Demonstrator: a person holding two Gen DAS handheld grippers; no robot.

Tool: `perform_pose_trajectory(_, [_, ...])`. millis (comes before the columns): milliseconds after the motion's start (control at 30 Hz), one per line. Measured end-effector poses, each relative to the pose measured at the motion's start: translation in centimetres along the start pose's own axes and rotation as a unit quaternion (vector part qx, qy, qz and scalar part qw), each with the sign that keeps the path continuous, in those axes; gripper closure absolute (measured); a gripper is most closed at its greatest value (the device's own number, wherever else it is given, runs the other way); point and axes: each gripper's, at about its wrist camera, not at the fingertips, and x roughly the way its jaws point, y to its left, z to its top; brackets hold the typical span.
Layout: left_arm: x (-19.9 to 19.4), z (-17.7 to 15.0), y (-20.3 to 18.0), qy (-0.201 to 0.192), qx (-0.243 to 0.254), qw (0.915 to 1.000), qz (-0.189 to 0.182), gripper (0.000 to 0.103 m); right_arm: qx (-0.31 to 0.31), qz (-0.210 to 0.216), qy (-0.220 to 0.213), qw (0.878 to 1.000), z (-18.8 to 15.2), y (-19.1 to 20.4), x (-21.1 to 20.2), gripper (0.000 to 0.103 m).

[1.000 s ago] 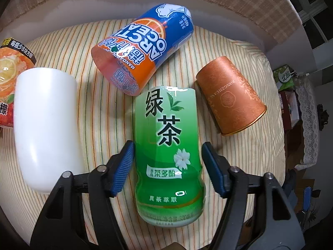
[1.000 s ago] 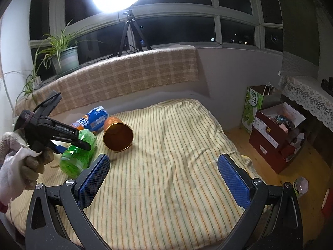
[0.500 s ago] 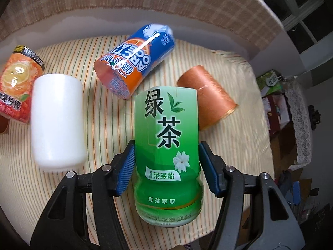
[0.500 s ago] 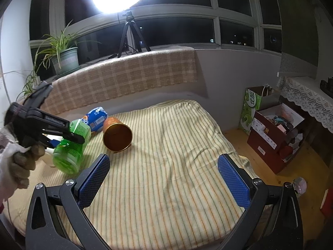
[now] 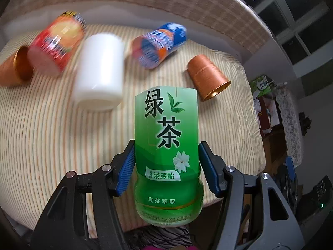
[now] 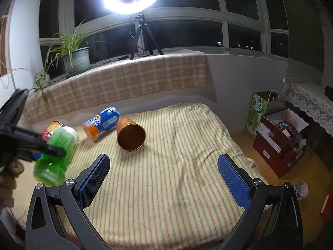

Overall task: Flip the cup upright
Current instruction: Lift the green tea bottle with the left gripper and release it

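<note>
left wrist view: striped bed cover (image 5: 52, 145) spread across a bed, with cups lying on their sides: white cup (image 5: 98, 73), red cup (image 5: 56, 43), blue-and-orange cup (image 5: 160, 45), two copper cups (image 5: 208, 76). nearer, green tea cup (image 5: 166, 152) gripped by left gripper (image 5: 166, 164), jaws pressed to both its sides, lifted clear of the cover and tilted, not yet upright. judged partway: picked up, turning and setting down left. right wrist view: right gripper (image 6: 163, 177) above bare cover, jaws wide apart, holding nothing.
</note>
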Motion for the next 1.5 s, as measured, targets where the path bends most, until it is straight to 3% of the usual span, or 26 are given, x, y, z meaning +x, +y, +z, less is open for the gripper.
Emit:
perform_pose_trajectory(233, [0.1, -2.3, 3.3, -0.005, -0.049, 0.9988, -0.004, 0.042, -0.015, 0.022, 0.011, 1.000, -0.2, 1.7, 0.4, 0.000])
perform_pose_trajectory(467, [1.4, -3.4, 4.2, 0.001, -0.063, 0.9980, -0.003, 0.042, -0.039, 0.039, 0.022, 0.998, -0.3, 3.6, 0.7, 0.000])
perform_pose_trajectory(1133, [3.3, -3.0, 3.5, 0.003, -0.040, 0.9991, 0.013, 0.041, -0.045, 0.064, 0.049, 0.996, -0.5, 4.9, 1.6, 0.000])
perform_pose_trajectory(1400, [2.5, -2.8, 3.9, -0.004, -0.031, 0.9995, 0.010, 0.026, -0.040, 0.107, 0.076, 0.990, -0.1, 5.8, 2.6, 0.000])
perform_pose_trajectory(1500, [1.8, -2.9, 4.0, -0.011, -0.025, 0.9995, 0.014, 0.026, -0.043, 0.107, 0.086, 0.990, 0.1, 6.1, 3.1, 0.000])
